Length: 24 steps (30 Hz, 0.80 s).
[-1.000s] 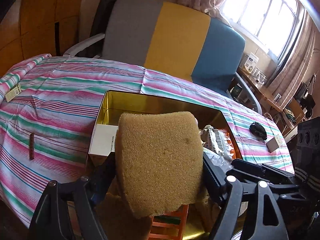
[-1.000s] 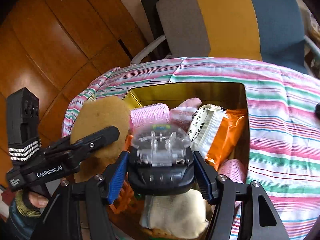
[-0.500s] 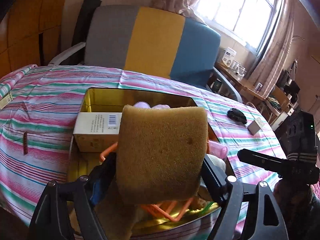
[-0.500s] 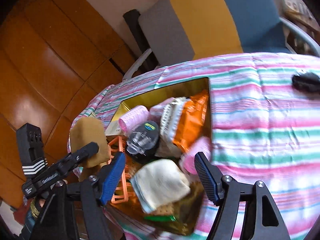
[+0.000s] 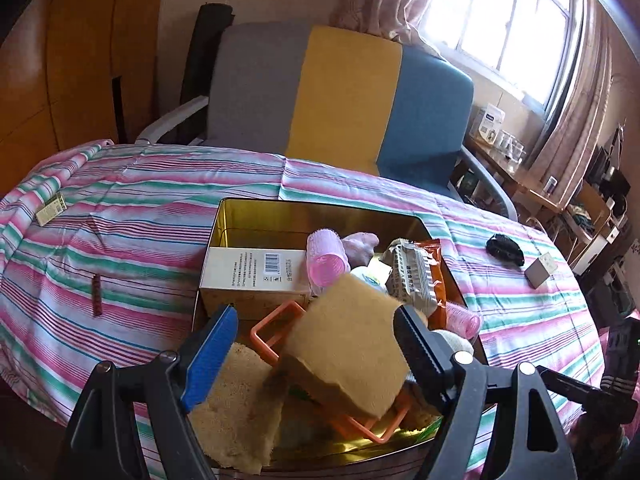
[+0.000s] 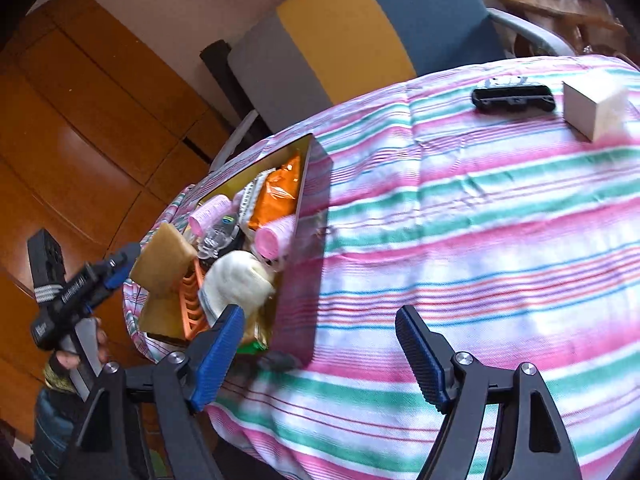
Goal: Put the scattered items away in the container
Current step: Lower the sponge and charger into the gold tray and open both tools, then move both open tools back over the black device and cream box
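Observation:
A gold tin (image 5: 320,216) sits on the striped cloth, filled with a white box (image 5: 256,268), pink rollers (image 5: 325,256), snack packets (image 5: 416,280) and an orange rack (image 5: 276,332). My left gripper (image 5: 316,356) is open over the tin's near edge; the tan sponge (image 5: 348,356) lies loose on the pile between its fingers. My right gripper (image 6: 320,364) is open and empty over the cloth, right of the tin (image 6: 304,184). The sponge (image 6: 160,260) and left gripper (image 6: 100,276) show in the right wrist view.
On the cloth lie a black clip (image 6: 514,98), a small cardboard cube (image 6: 594,110), a brown stick (image 5: 96,294) and a small label packet (image 5: 50,210). A grey, yellow and blue chair (image 5: 340,96) stands behind the table.
My left gripper opened and let the sponge drop onto the pile in the tin. My right gripper let go of the clear-topped black item into the tin, then swung right over the cloth.

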Motion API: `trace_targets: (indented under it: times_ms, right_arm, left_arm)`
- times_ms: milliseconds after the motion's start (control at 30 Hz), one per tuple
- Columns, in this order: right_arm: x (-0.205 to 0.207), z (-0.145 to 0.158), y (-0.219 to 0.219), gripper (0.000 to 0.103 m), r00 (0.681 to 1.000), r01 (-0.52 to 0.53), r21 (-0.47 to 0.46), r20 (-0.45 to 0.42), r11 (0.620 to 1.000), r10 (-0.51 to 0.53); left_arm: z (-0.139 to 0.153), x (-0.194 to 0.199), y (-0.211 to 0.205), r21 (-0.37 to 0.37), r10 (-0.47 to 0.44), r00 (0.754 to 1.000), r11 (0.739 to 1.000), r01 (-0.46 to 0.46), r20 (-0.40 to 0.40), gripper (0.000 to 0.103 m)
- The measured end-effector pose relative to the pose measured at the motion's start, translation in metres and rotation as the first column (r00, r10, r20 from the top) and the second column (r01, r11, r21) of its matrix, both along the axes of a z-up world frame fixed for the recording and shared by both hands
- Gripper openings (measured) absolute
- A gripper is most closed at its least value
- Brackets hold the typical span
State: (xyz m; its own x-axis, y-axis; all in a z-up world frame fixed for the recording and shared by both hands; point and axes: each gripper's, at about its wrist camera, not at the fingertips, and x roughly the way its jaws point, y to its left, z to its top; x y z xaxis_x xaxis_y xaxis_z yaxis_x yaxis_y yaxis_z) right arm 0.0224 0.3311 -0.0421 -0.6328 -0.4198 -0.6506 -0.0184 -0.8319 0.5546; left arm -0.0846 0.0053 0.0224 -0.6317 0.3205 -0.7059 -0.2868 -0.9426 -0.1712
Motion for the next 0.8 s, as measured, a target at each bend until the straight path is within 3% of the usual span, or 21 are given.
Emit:
trace_targets:
  times_ms: [133, 300, 433, 600, 800]
  right_arm:
    - [0.018, -0.014, 0.025, 0.081, 0.998, 0.06, -0.019, 0.031, 0.998, -0.06]
    - [0.044, -0.018, 0.063, 0.082, 0.989, 0.148, -0.038, 0.031, 0.988, -0.147]
    - [0.059, -0.02, 0.096, 0.087, 0.973, 0.229, -0.039, 0.024, 0.973, -0.228]
    - [0.07, -0.026, 0.133, 0.087, 0.943, 0.333, -0.061, 0.036, 0.941, -0.332]
    - [0.081, -0.021, 0.167, 0.089, 0.92, 0.392, -0.034, 0.01, 0.919, -0.392]
  left_arm:
    - [0.0, 0.017, 0.002, 0.021, -0.02, 1.0, 1.0, 0.021, -0.023, 0.082]
    - [0.012, 0.034, 0.007, 0.045, 0.017, 0.996, 0.999, -0.014, -0.085, 0.082]
    - [0.02, 0.04, 0.046, 0.031, -0.111, 0.991, 0.993, 0.114, -0.08, 0.082]
    - [0.014, 0.053, 0.125, -0.016, -0.337, 0.941, 0.941, 0.337, -0.037, 0.082]
    - [-0.003, 0.052, 0.217, -0.077, -0.477, 0.878, 0.874, 0.479, 0.051, 0.082]
